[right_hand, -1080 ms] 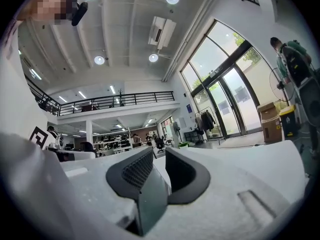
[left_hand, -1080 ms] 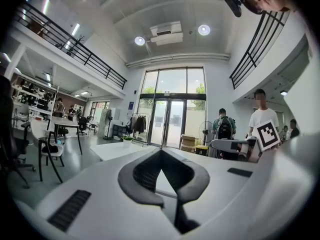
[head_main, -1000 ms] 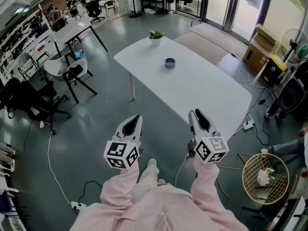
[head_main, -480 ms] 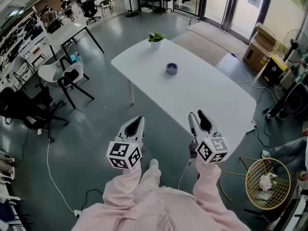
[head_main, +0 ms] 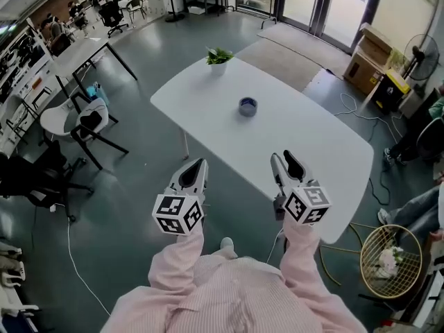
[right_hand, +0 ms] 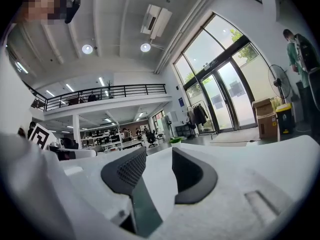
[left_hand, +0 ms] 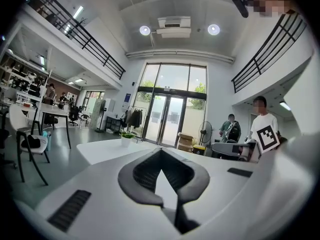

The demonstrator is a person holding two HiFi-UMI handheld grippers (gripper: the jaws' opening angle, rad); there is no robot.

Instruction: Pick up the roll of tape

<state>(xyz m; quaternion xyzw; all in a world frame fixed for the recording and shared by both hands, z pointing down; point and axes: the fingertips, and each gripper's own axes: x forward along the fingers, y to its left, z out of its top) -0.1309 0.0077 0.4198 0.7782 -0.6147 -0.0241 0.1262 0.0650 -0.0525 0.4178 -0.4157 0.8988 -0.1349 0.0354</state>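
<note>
The head view looks from above the person, forward and steeply down. It takes in nearly the whole white rounded worktop [head_main: 305, 144] on the grey-green floor [head_main: 132, 179], a little ahead. Low in this view are the left claw [head_main: 199, 165] and the right claw [head_main: 283, 159]. Each gripper view rides just behind its own claw and looks almost level along it, very near to it, at about the height of the worktop. The left one faces the tall glass doors [left_hand: 172, 111]. The right one faces more towards the hall with the black-railed balcony [right_hand: 115, 90]. All three views share the small green plant in a white pot [head_main: 218, 55] and the doors.
</note>
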